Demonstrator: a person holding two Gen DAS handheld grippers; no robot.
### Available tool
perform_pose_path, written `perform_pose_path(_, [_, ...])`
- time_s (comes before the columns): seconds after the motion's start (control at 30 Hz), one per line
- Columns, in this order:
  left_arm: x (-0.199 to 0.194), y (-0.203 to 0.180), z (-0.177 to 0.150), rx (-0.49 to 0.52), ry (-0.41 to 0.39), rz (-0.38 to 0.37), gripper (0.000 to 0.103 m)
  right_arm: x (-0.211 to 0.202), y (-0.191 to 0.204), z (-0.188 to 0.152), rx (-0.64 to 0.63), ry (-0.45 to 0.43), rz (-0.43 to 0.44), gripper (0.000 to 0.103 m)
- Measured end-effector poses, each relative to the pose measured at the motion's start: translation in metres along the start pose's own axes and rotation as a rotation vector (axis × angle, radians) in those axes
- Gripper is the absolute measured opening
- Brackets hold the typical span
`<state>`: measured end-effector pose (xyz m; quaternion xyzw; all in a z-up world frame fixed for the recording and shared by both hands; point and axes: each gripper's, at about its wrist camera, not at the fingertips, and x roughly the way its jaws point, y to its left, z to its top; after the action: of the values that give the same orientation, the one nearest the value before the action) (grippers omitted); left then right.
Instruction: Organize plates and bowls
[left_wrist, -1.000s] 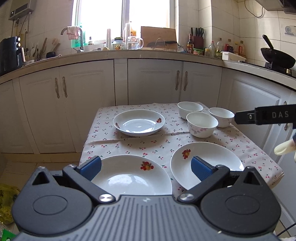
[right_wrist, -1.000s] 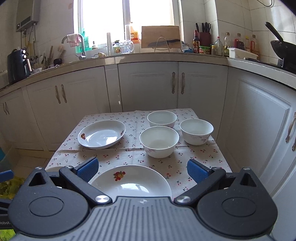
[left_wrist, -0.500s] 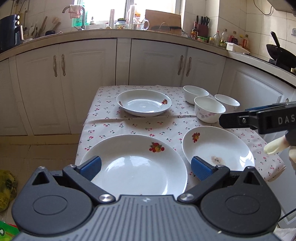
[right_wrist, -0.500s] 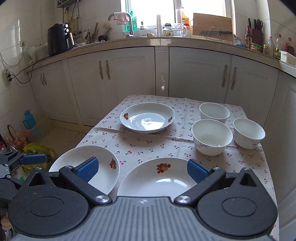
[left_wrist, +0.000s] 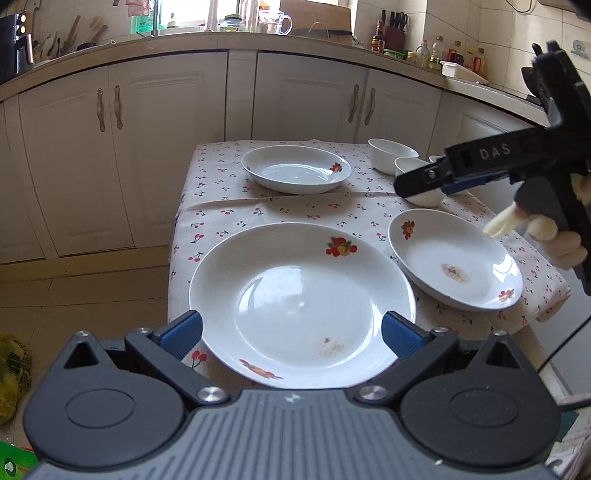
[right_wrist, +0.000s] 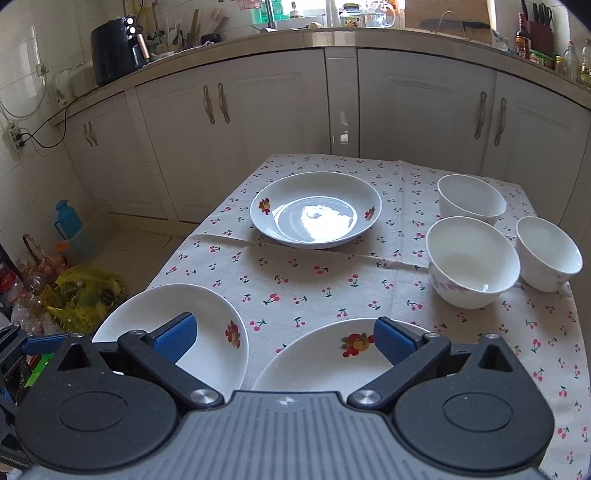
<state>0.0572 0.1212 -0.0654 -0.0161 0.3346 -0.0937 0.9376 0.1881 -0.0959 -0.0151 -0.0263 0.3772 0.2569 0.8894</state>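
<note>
Here we hold both grippers spread: our left gripper (left_wrist: 291, 328) over the near-left plate (left_wrist: 303, 302), our right gripper (right_wrist: 284, 338) above the near-right plate (right_wrist: 332, 365).

Pretty standard small kitchen: cream cabinets (right_wrist: 258, 122) with curved metal handles wrap around under a beige countertop (right_wrist: 332, 37), white wall tiles (right_wrist: 33, 62) above. Bright daylight pours in from the window (left_wrist: 236, 7) behind the sink tap. There's a black air fryer (right_wrist: 114, 51) on the left, a knife block (left_wrist: 393, 35) and bottles on the right. Tan floor tiles (left_wrist: 85, 288), with a yellow plastic bag (right_wrist: 83, 295) dumped by the wall.
</note>
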Motion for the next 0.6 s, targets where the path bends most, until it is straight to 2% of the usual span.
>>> perform_pose_path(0.17, [-0.002,0.013,-0.009,-0.008,0.021,-0.054,0.102,0.024,0.003,0.011,0.021,0.055,0.055,0.103])
perform_pose_path(0.3, [-0.003,0.016,-0.014,0.024,0.030,-0.088,0.102,0.041,0.004,0.017,0.044,0.112,0.117,0.103])
perform_pose_path(0.47, [0.003,0.015,-0.016,0.082,0.061,-0.108,0.102,0.055,0.023,0.021,-0.095,0.143,0.108,0.103])
perform_pose_path(0.6, [0.011,0.016,-0.016,0.114,0.080,-0.114,0.102,0.067,0.034,0.022,-0.176,0.180,0.156,0.103])
